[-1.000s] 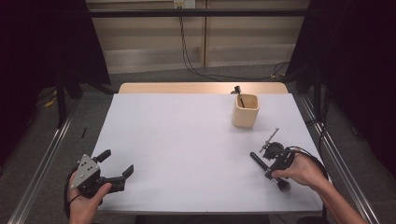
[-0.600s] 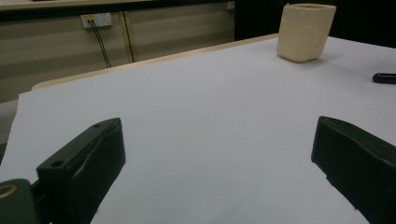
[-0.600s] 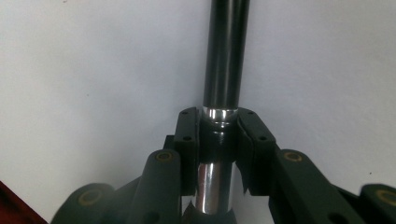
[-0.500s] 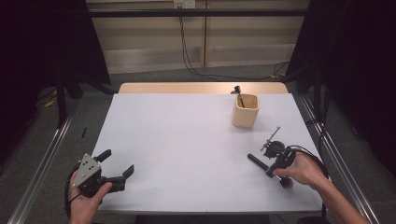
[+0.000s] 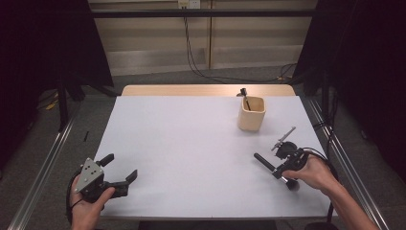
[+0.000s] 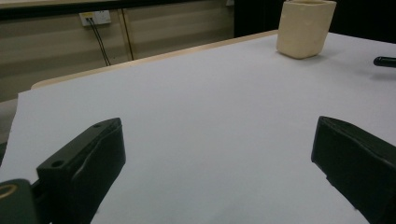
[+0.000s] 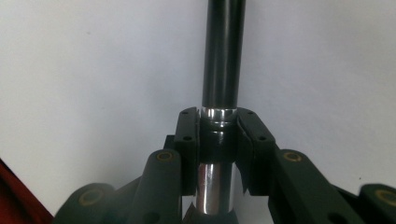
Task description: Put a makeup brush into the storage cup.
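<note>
My right gripper [image 5: 276, 168] lies low over the white table [image 5: 191, 143] at the right. It is shut on a black rod with a silver band [image 5: 261, 159]. In the right gripper view the pads of the right gripper [image 7: 218, 122] press on the band, and the black rod [image 7: 223, 56] runs on ahead; the jaws have just been closing on it. A beige cup [image 5: 251, 114] with a black-handled thing [image 5: 245, 96] in it stands farther back. At the front left my left gripper [image 5: 119, 166] is open, with nothing in it.
Seen from the left gripper [image 6: 217, 128], the cup [image 6: 304, 28] is far off across bare table, and the rod's black tip [image 6: 385, 60] pokes in at the right edge. Metal rails [image 5: 43, 167] flank the table. Cables hang behind it.
The right hand and the rod have shifted slightly, the rod's free end creeping a little to the left. The left gripper has stayed where it was.
</note>
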